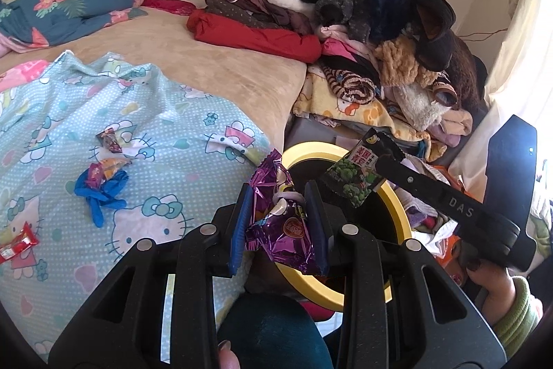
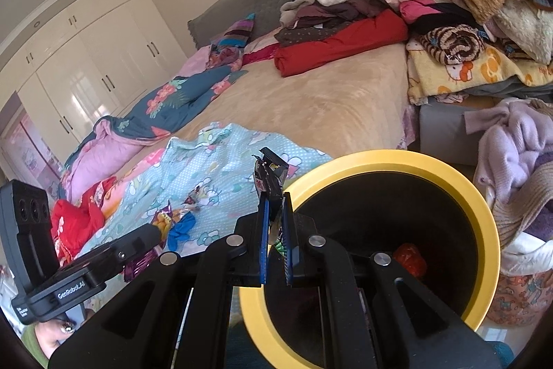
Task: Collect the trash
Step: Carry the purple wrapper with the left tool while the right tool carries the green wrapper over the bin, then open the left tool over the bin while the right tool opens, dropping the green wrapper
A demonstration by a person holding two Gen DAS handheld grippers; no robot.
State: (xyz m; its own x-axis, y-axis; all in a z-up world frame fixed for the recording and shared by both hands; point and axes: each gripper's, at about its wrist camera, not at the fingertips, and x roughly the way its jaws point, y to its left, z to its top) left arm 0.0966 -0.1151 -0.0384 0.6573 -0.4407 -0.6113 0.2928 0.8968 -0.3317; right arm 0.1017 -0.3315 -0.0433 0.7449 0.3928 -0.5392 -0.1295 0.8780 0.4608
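Note:
In the left wrist view my left gripper (image 1: 278,196) is shut on a crumpled purple foil wrapper (image 1: 280,230), held at the near rim of a yellow-rimmed black bin (image 1: 397,206). My right gripper (image 1: 380,158) reaches in from the right, shut on a green and black snack packet (image 1: 352,177) above the bin. In the right wrist view the right gripper (image 2: 274,201) pinches that dark packet (image 2: 271,173) at the left rim of the bin (image 2: 380,158). A red piece of trash (image 2: 409,258) lies inside. The left gripper (image 2: 155,232) shows at the lower left.
More trash lies on the light blue cartoon sheet (image 1: 166,134): a small wrapper (image 1: 109,140), a blue glove (image 1: 100,196) with wrappers on it, and a red wrapper (image 1: 17,244). Piled clothes (image 1: 363,23) fill the bed's far right. A lilac garment (image 2: 511,144) heaps beside the bin.

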